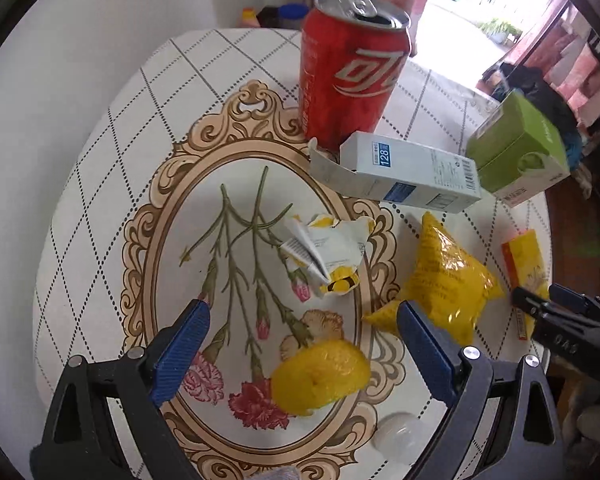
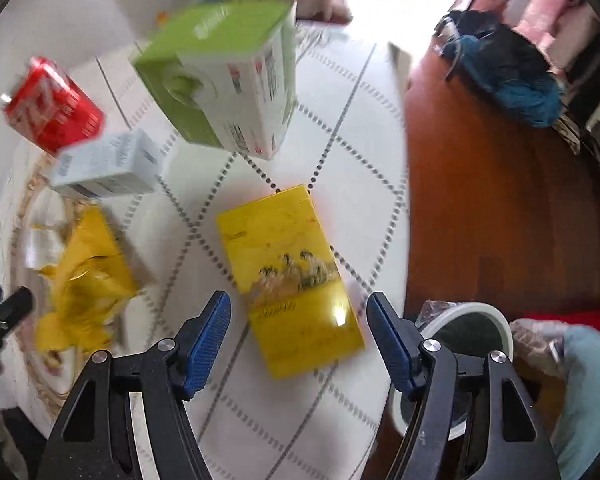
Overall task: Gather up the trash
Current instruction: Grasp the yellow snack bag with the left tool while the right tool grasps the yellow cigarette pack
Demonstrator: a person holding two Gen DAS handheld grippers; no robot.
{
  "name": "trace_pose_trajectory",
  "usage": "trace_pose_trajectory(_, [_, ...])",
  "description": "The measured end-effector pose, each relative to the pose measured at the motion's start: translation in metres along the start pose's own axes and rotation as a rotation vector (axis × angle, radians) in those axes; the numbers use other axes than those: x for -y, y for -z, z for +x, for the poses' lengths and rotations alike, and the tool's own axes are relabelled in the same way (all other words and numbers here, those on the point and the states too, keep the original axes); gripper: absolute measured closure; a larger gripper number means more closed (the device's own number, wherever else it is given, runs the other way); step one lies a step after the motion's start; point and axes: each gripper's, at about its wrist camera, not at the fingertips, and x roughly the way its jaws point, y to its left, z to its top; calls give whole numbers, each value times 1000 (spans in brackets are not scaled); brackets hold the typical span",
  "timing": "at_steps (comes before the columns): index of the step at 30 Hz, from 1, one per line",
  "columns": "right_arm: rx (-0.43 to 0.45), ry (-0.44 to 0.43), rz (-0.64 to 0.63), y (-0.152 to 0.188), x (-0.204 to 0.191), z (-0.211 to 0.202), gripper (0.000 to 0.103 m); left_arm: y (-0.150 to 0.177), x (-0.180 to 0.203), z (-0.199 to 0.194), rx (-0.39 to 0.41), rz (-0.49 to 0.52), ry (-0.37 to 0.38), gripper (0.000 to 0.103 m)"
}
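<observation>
My left gripper is open and empty above a round table, with a yellow peel and a crumpled white-yellow wrapper between its fingers. A yellow plastic bag lies just right of it. A red cola can stands behind a white carton and a green box. My right gripper is open and empty over a flat yellow box. The right wrist view also shows the bag, can, carton and green box.
A white bin with a dark inside stands on the wooden floor beside the table edge, right of my right gripper. A white round object lies near the table's front edge. Bottles stand behind the table.
</observation>
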Motion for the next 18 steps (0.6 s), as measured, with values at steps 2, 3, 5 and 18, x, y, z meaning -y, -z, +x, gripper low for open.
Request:
trace_pose_trajectory(2, [-36, -13, -8, -1, 0, 10, 37, -1, 8, -3, -16, 8, 1, 8])
trace_pose_trajectory(3, [-33, -14, 7, 2, 2, 9, 37, 1, 12, -6, -23, 17, 8, 8])
trace_pose_trajectory(5, [-46, -12, 48, 12, 8, 7, 38, 4, 19, -10, -22, 44, 19, 8])
trace_pose_trajectory(18, [-22, -95, 350, 134, 52, -20, 38, 0, 100, 35, -63, 373, -20, 56])
